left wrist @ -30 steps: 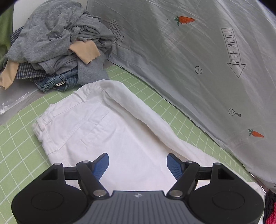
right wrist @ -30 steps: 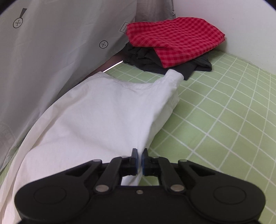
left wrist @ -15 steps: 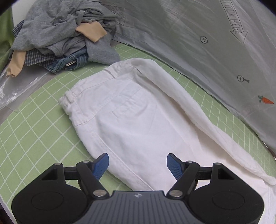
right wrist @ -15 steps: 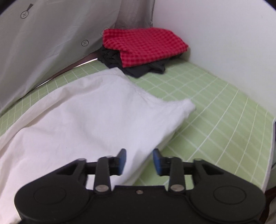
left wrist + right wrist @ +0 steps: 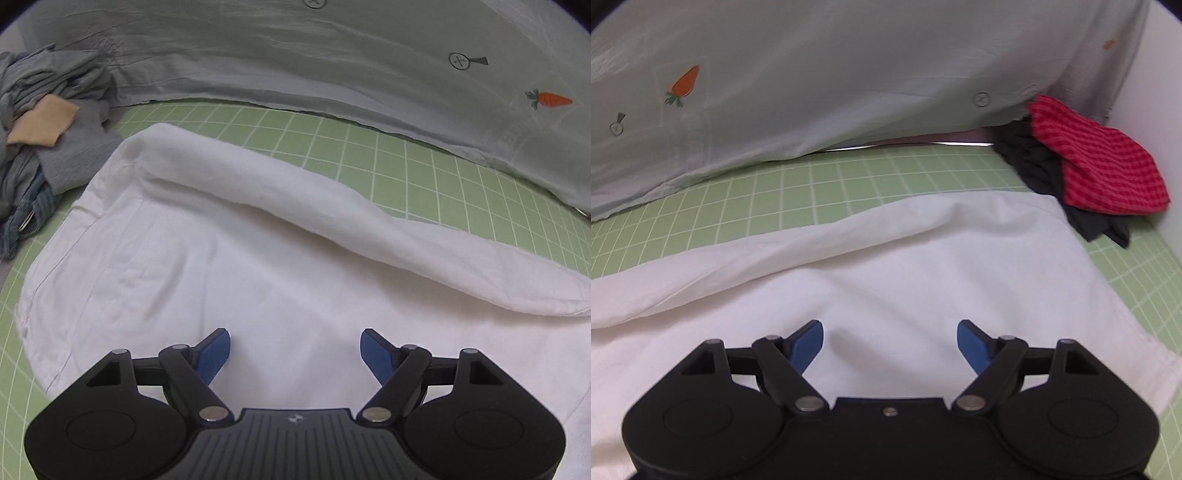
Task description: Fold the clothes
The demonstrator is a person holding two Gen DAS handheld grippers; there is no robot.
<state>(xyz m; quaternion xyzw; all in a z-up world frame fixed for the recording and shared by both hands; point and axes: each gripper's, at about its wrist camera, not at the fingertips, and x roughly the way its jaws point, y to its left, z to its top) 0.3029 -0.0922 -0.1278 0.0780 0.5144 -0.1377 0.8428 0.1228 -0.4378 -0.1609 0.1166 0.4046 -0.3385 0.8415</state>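
Trousers [image 5: 923,288], white, lie lengthwise on the green grid mat [image 5: 775,192], one leg folded over. Right claw [image 5: 890,341] has just let go, jaws opening, empty; left claw [image 5: 295,349] spreads too, hovering at six o'clock.

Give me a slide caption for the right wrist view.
Right gripper, jaws opening, nothing between them, above white trousers on the green grid mat.

white trousers [image 5: 280,280]: matt woven cloth, softly creased
worktop [image 5: 849,184]: smooth green gridded mat
left claw [image 5: 295,350]: matt black plastic, blue pads [image 5: 214,352]
red checked cloth [image 5: 1097,170], at 2 o'clock: textured weave
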